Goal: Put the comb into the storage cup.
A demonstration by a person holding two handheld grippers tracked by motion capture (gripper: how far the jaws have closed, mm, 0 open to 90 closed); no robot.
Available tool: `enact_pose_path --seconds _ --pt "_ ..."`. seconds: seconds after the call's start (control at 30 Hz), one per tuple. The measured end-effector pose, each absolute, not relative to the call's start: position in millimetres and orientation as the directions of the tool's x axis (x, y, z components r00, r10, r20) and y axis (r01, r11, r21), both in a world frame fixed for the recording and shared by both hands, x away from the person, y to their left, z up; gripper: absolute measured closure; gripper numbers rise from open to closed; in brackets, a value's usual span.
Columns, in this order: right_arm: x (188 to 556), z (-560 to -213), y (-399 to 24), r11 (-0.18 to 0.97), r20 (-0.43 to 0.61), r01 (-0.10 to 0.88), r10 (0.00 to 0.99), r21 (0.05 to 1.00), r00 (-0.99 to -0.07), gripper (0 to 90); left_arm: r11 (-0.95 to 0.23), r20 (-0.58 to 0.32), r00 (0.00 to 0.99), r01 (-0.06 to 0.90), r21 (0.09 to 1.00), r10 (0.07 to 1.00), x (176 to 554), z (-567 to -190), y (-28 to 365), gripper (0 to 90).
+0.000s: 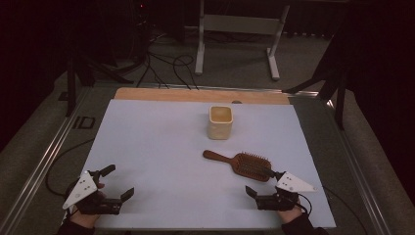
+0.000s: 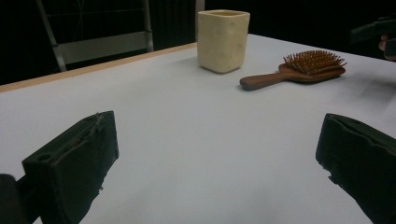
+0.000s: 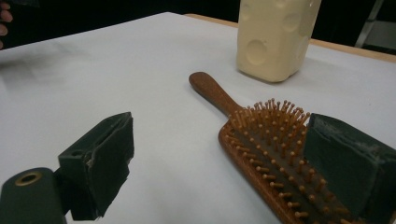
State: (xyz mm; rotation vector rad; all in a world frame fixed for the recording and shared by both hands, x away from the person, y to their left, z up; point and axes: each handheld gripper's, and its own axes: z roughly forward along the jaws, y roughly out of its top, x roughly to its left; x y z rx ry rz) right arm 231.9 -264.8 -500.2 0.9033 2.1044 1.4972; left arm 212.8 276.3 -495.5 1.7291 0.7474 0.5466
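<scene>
A wooden hairbrush point(image 1: 241, 163) lies bristles up on the white table top point(image 1: 156, 147), its handle pointing left. A cream square cup point(image 1: 220, 122) stands upright behind it. My right gripper point(image 1: 260, 184) is open at the front right, just before the brush head point(image 3: 275, 163); one jaw sits by the bristles, the other over bare table. My left gripper point(image 1: 118, 182) is open at the front left, nothing between its jaws. From the left gripper view the cup point(image 2: 222, 40) and hairbrush point(image 2: 299, 70) lie far ahead. The cup point(image 3: 275, 37) stands beyond the handle in the right gripper view.
A bare wooden strip point(image 1: 195, 95) runs along the table's far edge. Behind the table stand a white frame point(image 1: 240, 29) and cables on the floor point(image 1: 166, 68). Metal rails point(image 1: 44, 161) flank the table's sides.
</scene>
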Motion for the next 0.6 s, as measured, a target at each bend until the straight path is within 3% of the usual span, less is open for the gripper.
enact_pose_path --seconds 0.4,0.6 --pt "232.1 -498.0 -261.5 0.233 0.059 0.302 0.696 0.924 -0.716 8.9 -0.177 -0.014 0.693 0.203 0.963 0.721 212.4 -495.2 276.9 0.0" --pt "228.7 -496.1 -257.0 0.273 0.012 0.279 0.693 0.921 -0.721 8.9 -0.178 -0.012 0.689 0.204 0.963 0.725 212.1 -495.0 276.2 0.0"
